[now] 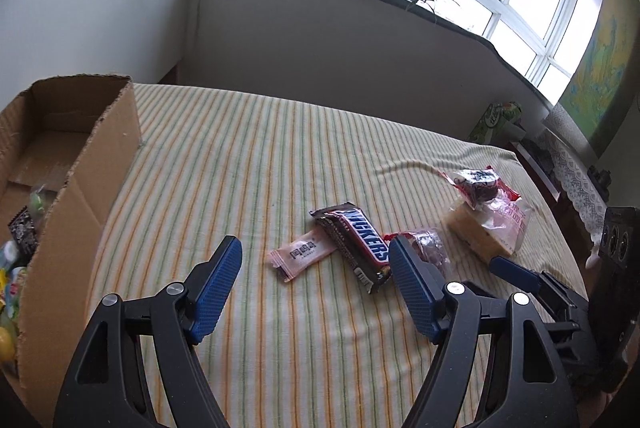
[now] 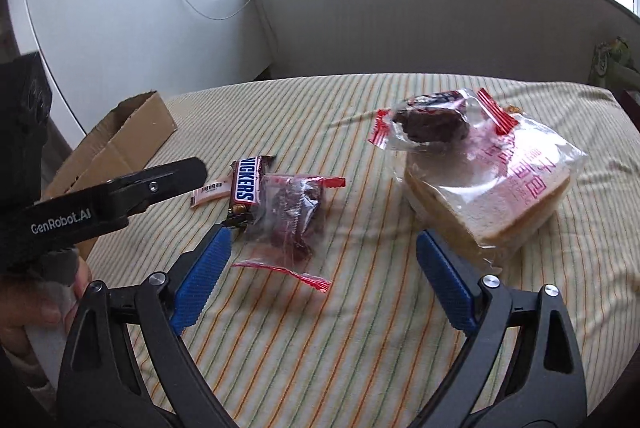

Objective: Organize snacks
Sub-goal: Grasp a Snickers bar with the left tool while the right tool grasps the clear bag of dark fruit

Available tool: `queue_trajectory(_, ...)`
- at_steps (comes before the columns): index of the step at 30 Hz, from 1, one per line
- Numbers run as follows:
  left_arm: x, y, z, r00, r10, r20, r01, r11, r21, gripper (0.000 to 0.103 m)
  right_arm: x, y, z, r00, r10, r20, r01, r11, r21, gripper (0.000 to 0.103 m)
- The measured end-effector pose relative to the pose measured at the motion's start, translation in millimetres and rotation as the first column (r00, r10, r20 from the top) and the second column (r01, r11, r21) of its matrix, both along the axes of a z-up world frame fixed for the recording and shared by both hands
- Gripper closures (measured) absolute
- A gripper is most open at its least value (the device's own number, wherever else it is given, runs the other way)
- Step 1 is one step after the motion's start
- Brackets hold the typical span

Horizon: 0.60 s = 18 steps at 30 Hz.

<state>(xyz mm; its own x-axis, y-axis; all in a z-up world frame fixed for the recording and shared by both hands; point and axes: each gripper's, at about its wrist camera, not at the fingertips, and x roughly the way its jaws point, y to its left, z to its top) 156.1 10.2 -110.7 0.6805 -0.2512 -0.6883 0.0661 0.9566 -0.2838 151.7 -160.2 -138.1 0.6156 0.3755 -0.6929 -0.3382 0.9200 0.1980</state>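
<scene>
Both tilted down over the snacks, left gripper [image 1: 314, 252] and right gripper [image 2: 324, 242] gape empty

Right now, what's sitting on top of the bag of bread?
A clear packet with red ends holding something dark brown lies on the bread bag. Whether anything lies beneath the bread cannot be seen.

Glossy plastic Snickers wrapper [image 1: 357, 246] and clear crinkled bread bag [image 2: 516, 172] lie on striped woven cloth [image 1: 280, 156] beside a matt corrugated cardboard box [image 1: 80, 164].

A striped-cloth tabletop [image 1: 280, 156] is carrying a cardboard box [image 1: 72, 196] at its left edge, with a Snickers bar [image 1: 356, 244], small pink packet [image 1: 300, 254], clear-wrapped dark snack [image 2: 292, 212] and bagged bread [image 2: 492, 188] lying mid-surface.
</scene>
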Motion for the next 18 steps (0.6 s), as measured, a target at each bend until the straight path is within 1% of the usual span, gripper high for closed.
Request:
queue_trajectory(2, 7.2, -3.7, -2.4, 1.0, -0.016, -0.017, 0.016, 1.0, -0.019, 0.027, 2.7, 8.2, -0.2, 1.0, 0.025, 0.0, -0.025, 0.999, -0.023, 0.023)
queue_trajectory(4, 13.9, -8.7, -3.9, 0.999, -0.032, -0.036, 0.032, 0.999, -0.024, 0.027, 5.6, 11.4, -0.8, 1.0, 0.028, -0.002, -0.028, 0.999, -0.037, 0.024)
queue_trajectory(8, 20.2, -16.6, -1.1, 0.998, -0.062, -0.034, 0.061, 0.998, -0.028, 0.029, 9.6, 16.9, -1.2, 0.999, 0.044, -0.007, -0.044, 0.998, -0.05, 0.024)
queue_trajectory(10, 22.5, -21.3, -1.5, 0.996, -0.074, -0.042, 0.073, 0.997, -0.019, 0.03, 12.1, 18.3, -3.0, 0.999, 0.048, -0.016, -0.049, 0.997, -0.056, 0.025)
queue_trajectory(12, 24.3, -26.7, -4.2, 0.994, -0.094, -0.058, 0.092, 0.995, -0.023, 0.037, 15.3, 20.9, -5.4, 0.998, 0.057, -0.03, -0.058, 0.997, -0.057, 0.038)
queue_trajectory(13, 24.6, -29.6, -5.9, 0.993, -0.103, -0.066, 0.101, 0.995, -0.022, 0.044, 16.0, 19.3, -6.6, 0.997, 0.061, -0.038, -0.063, 0.996, -0.055, 0.042)
queue_trajectory(14, 25.2, -31.8, -7.6, 0.992, -0.104, -0.074, 0.103, 0.995, -0.015, 0.049, 16.5, 18.8, -7.5, 0.997, 0.066, -0.044, -0.068, 0.996, -0.05, 0.052)
queue_trajectory(15, 27.1, -33.6, -10.0, 0.991, -0.105, -0.083, 0.104, 0.994, -0.011, 0.05, 16.8, 18.3, -8.0, 0.997, 0.067, -0.046, -0.069, 0.996, -0.048, 0.054)
queue_trajectory(16, 29.1, -34.5, -13.1, 0.99, -0.106, -0.091, 0.106, 0.994, -0.01, 0.055, 16.7, 17.7, -8.0, 0.997, 0.065, -0.045, -0.067, 0.997, -0.047, 0.056)
queue_trajectory(17, 30.9, -35.1, -15.7, 0.99, -0.106, -0.098, 0.105, 0.994, -0.012, 0.058, 16.1, 16.7, -7.9, 0.997, 0.067, -0.045, -0.069, 0.997, -0.043, 0.061)
queue_trajectory(18, 32.2, -34.9, -18.2, 0.989, -0.105, -0.101, 0.104, 0.994, -0.018, 0.059, 15.2, 15.6, -7.2, 0.997, 0.065, -0.041, -0.067, 0.997, -0.04, 0.062)
